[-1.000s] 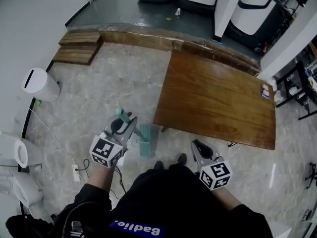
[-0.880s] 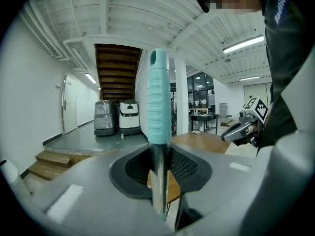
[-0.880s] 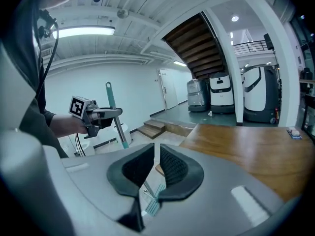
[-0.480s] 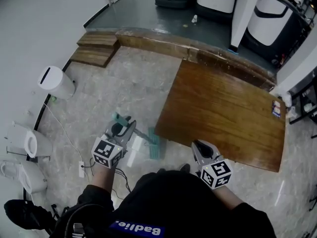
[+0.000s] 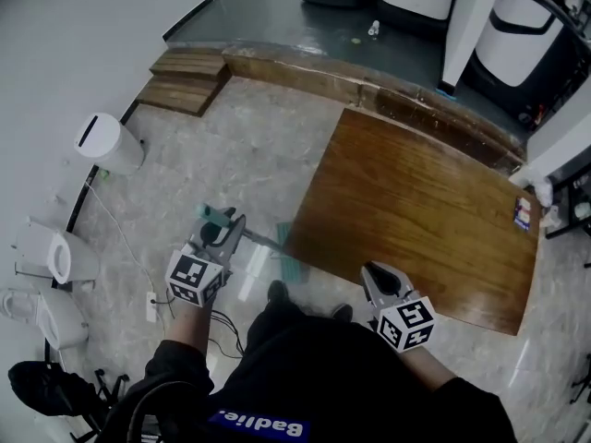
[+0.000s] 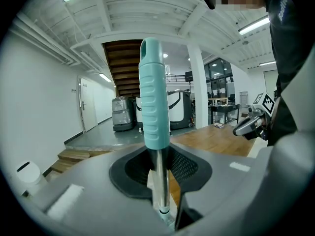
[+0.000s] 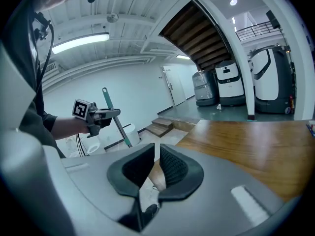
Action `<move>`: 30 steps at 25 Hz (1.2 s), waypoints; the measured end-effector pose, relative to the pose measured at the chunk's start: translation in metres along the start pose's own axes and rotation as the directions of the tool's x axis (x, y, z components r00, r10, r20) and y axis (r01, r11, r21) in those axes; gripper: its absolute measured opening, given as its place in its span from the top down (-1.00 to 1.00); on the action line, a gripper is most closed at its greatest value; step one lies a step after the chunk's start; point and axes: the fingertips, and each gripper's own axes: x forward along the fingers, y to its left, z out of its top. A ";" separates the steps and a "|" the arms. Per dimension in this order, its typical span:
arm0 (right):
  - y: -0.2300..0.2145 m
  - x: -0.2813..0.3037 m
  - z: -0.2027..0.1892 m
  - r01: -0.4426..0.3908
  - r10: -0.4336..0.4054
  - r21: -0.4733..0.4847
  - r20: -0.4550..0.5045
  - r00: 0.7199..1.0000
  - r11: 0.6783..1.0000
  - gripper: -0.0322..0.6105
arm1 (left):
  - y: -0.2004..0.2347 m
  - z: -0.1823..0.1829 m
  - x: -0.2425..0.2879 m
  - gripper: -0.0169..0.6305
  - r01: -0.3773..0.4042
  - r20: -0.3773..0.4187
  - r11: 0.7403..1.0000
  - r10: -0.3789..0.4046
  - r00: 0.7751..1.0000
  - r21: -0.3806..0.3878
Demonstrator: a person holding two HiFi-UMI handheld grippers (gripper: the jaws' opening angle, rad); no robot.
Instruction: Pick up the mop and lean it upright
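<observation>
Mop (image 5: 290,264), lower centre-left with its head by the desk (image 5: 416,210) corner, is clamped below its grip in the left tongs (image 5: 224,229), right tongs (image 5: 374,275) closed and empty: apparently mid-carry, next needing a support to lean it against.

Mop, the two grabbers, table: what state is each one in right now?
mop: held by its pole just under the teal grip, tilted, head low beside the table.
left gripper: shut on the mop's pole.
right gripper: jaws nearly together, empty.
table: standing, top almost bare.
white bin: upright by the wall.
</observation>
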 end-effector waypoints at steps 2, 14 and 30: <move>-0.003 0.007 0.004 0.020 -0.020 0.001 0.000 1.000 1.000 0.79 | 0.009 0.002 0.008 0.61 0.015 0.006 1.000 -0.015 1.000 -0.002; 0.010 0.089 0.052 0.235 -0.236 0.032 0.048 0.970 0.971 0.80 | 0.071 0.027 0.066 0.62 0.279 0.116 0.958 -0.286 0.951 0.069; 0.031 0.114 0.046 0.482 -0.483 0.098 -0.014 0.876 0.871 0.80 | 0.104 -0.024 0.149 0.63 0.525 0.018 0.840 -0.532 0.847 0.134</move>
